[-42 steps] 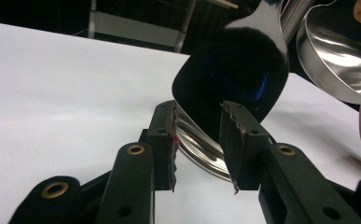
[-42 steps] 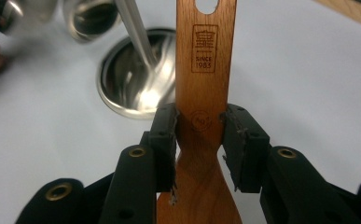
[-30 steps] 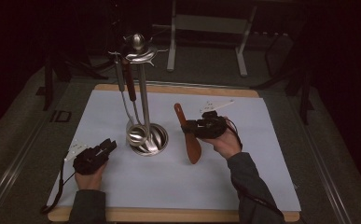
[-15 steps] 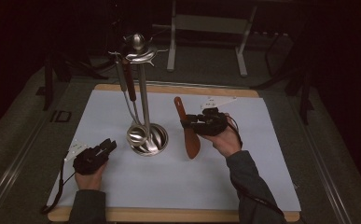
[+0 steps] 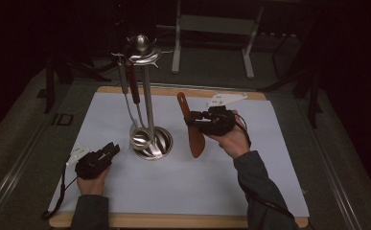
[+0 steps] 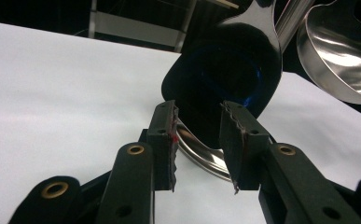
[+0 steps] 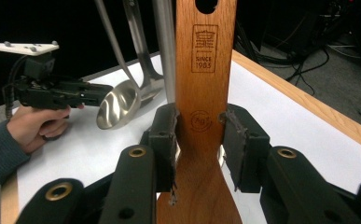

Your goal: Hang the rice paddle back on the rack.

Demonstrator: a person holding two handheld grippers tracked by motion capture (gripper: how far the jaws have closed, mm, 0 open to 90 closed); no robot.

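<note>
Both right gripper (image 7: 199, 123) fingers (image 7: 165, 128) pinch wooden spatula (image 7: 205, 70) neck btwn them.

High view: looked forward and down from above the bench (image 5: 125, 201).
Left view: sat low, close to the stand base (image 6: 201, 154).
Right view: faced the stand; shared with the others.

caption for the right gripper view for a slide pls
Right hand-held gripper clamps a wooden spatula by its handle, near the steel utensil stand and its hanging ladle.
</note>
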